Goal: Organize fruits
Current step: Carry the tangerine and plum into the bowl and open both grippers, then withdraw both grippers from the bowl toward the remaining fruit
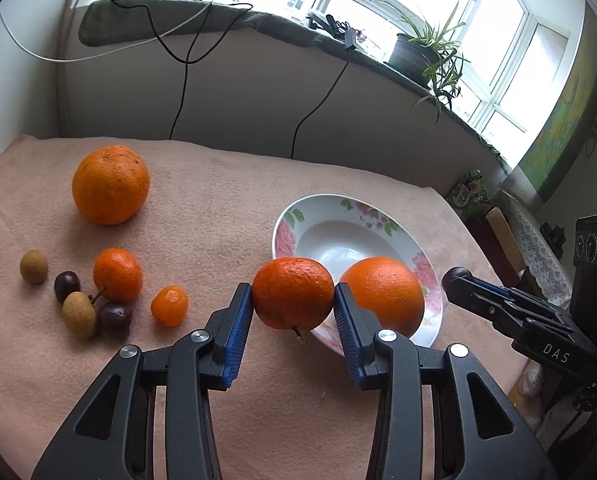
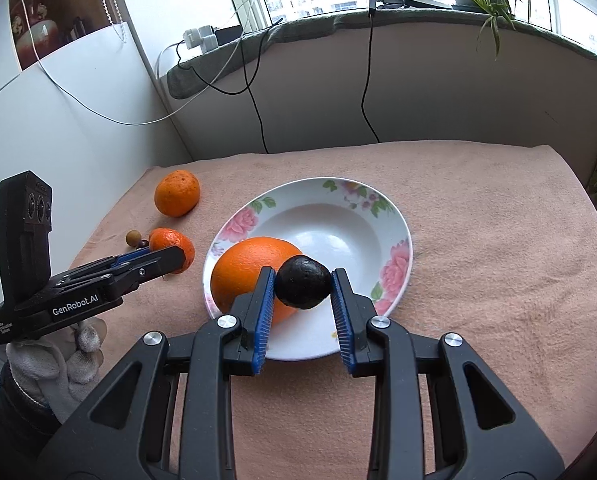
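The pink-covered table (image 2: 478, 240) carries a floral bowl (image 2: 394, 240) with a large orange (image 2: 246, 268) on its near-left rim; the left gripper (image 1: 293, 296) clamps a wrinkled mandarin (image 1: 292, 292) just beside that rim, hiding part of it, while the right gripper (image 2: 303, 286) grips a dark round fruit (image 2: 303, 287) over the bowl. Only the left wrist view shows the whole loose cluster toward the table's left edge: a big orange (image 1: 110, 184), a small mandarin (image 1: 117, 274), a kumquat (image 1: 169, 305), two longans (image 1: 79, 315) and two dark purple fruits (image 1: 115, 319); the right wrist view shows just some of these, partly behind the left gripper.
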### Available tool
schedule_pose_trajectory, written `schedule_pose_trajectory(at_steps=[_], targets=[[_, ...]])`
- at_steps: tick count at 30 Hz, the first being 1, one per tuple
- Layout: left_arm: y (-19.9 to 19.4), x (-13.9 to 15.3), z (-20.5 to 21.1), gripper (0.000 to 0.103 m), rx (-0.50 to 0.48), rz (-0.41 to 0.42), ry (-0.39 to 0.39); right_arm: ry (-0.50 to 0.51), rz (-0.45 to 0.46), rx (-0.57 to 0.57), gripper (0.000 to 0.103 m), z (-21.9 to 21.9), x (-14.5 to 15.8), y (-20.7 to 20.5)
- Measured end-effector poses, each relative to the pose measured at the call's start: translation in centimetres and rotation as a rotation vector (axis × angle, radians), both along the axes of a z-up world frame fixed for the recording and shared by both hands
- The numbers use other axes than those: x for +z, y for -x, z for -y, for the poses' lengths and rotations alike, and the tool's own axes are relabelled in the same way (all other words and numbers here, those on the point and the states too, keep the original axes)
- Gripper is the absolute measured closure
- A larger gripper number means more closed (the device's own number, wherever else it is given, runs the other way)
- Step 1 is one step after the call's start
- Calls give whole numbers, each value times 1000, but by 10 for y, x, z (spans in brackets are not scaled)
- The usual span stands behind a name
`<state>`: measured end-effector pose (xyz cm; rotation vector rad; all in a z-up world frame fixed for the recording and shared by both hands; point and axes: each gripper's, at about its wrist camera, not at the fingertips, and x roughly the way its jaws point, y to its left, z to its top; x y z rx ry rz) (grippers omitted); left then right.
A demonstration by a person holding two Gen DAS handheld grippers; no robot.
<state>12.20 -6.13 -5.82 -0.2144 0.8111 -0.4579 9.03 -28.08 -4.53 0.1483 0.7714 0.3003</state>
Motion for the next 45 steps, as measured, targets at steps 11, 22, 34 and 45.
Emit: schedule_pose_trajectory(at_steps=[11,22,34,45], targets=[[-8,-5,10,63,-11,-23,-11,-9,-48,-23,73,13,-15,-6],[-9,-5,15,63,-20,-26,-26,-2,-72,-20,73,12,-22,-9],[-8,-1,18,54,-29,-9,-25,14,-72,-11,73,9,-25,-11],[-6,4,16,39,-16,6,-28,38,-6,-19,28,8,-11,-3]])
